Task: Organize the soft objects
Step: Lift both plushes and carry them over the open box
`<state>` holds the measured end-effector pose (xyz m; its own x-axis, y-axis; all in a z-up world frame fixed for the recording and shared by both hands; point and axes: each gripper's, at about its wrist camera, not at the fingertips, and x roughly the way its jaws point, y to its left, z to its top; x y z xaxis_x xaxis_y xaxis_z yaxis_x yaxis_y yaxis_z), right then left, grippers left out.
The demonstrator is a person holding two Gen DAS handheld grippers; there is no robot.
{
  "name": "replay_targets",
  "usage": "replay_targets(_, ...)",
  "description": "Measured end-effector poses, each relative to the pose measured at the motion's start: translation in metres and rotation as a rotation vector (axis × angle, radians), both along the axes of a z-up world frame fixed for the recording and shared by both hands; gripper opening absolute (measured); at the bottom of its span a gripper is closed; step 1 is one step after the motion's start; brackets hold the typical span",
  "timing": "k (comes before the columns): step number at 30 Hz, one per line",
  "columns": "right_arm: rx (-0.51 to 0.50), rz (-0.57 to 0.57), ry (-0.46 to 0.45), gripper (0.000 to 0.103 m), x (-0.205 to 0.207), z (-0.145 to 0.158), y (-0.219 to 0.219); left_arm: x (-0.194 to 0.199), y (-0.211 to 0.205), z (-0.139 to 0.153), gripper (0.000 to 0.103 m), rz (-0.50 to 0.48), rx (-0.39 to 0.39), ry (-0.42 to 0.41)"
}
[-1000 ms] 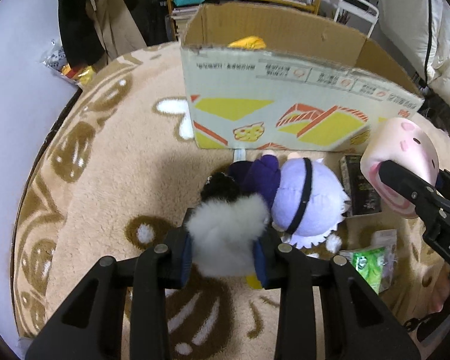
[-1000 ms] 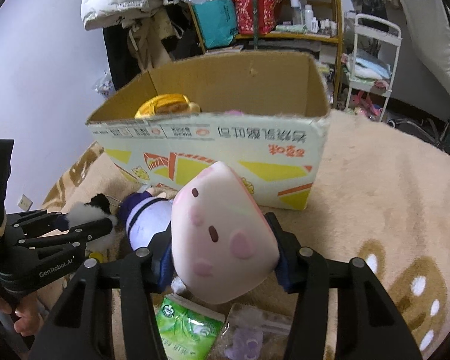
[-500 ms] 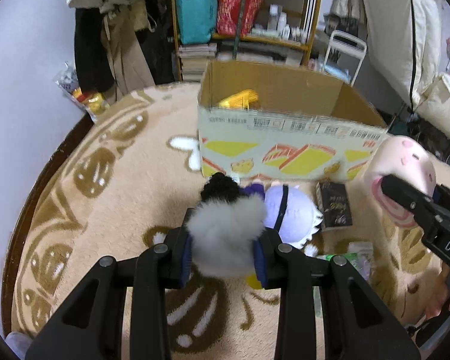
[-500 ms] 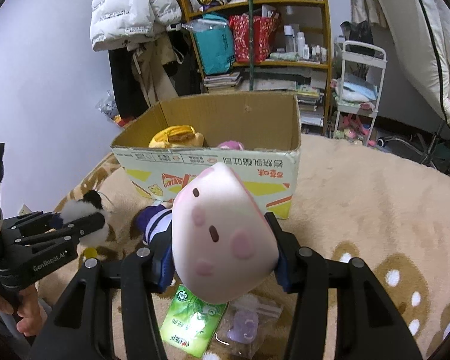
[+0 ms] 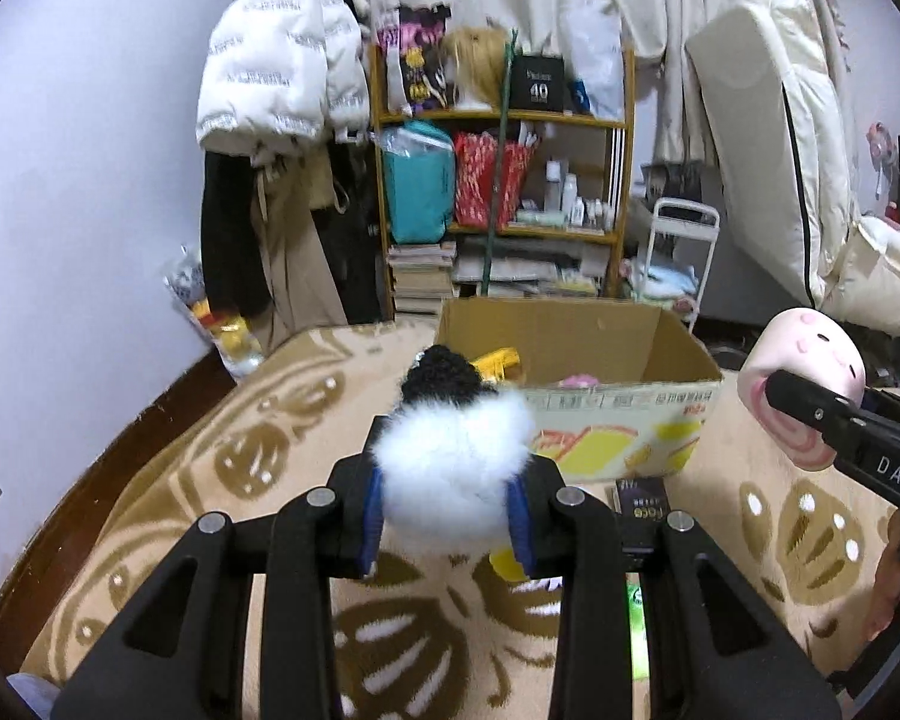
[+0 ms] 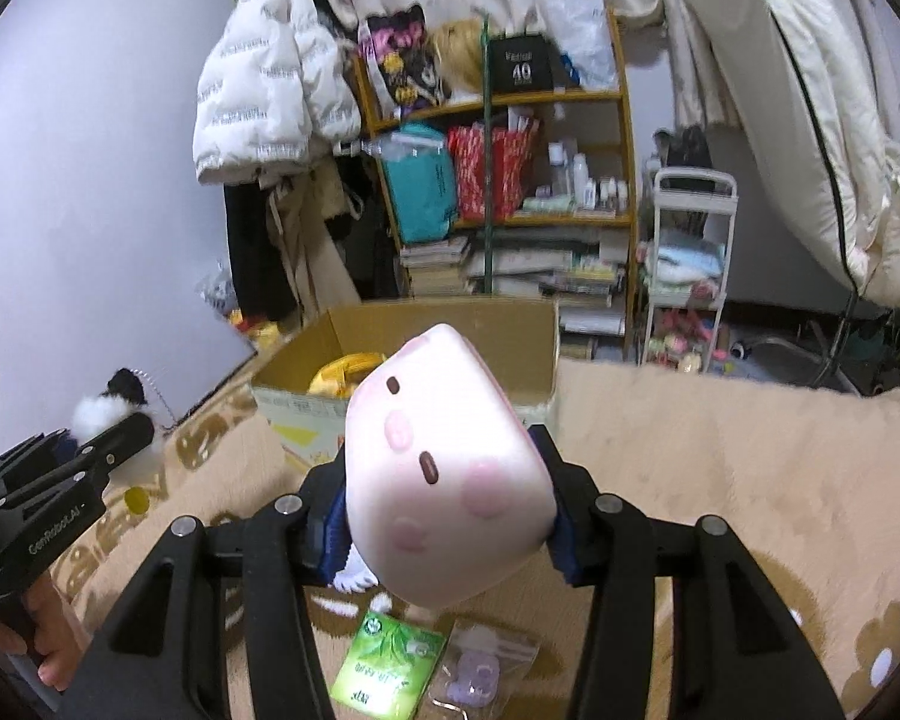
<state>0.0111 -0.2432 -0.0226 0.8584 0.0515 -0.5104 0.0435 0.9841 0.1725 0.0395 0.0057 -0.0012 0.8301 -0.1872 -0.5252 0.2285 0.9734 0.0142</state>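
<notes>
My left gripper [image 5: 447, 519] is shut on a fluffy white and black plush [image 5: 453, 468], held in the air in front of the open cardboard box [image 5: 624, 414]. My right gripper [image 6: 450, 510] is shut on a pink pig-face plush [image 6: 444, 480], also lifted before the box [image 6: 534, 336]. The box holds a yellow toy [image 6: 345, 369] and a small pink item [image 5: 576, 382]. The pig plush also shows at the right of the left wrist view [image 5: 801, 384], and the fluffy plush at the left of the right wrist view [image 6: 99, 411].
A beige patterned rug [image 5: 210, 480] covers the floor. On it lie a green packet [image 6: 387, 657], a clear bag with a purple item [image 6: 480, 669] and a dark packet [image 5: 639, 498]. A cluttered shelf [image 5: 504, 192], a hanging coat and a white cart [image 6: 687, 276] stand behind the box.
Both grippers have risen with their plushes and tilted up, so the box looks lower and farther. The purple doll on the rug has dropped out of view behind the plushes.
</notes>
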Motion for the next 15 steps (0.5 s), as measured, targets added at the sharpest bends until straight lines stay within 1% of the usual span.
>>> replay_targets(5,-0.001,-0.006,-0.030,0.054,0.001,0.006,-0.005,-0.002,0.001,0.006,0.032,0.004,-0.015,-0.038)
replay_targets(15,0.010,-0.006,-0.053,0.054,0.011,0.010,-0.013,0.001,-0.016,0.011,0.032,-0.052,-0.006,-0.096)
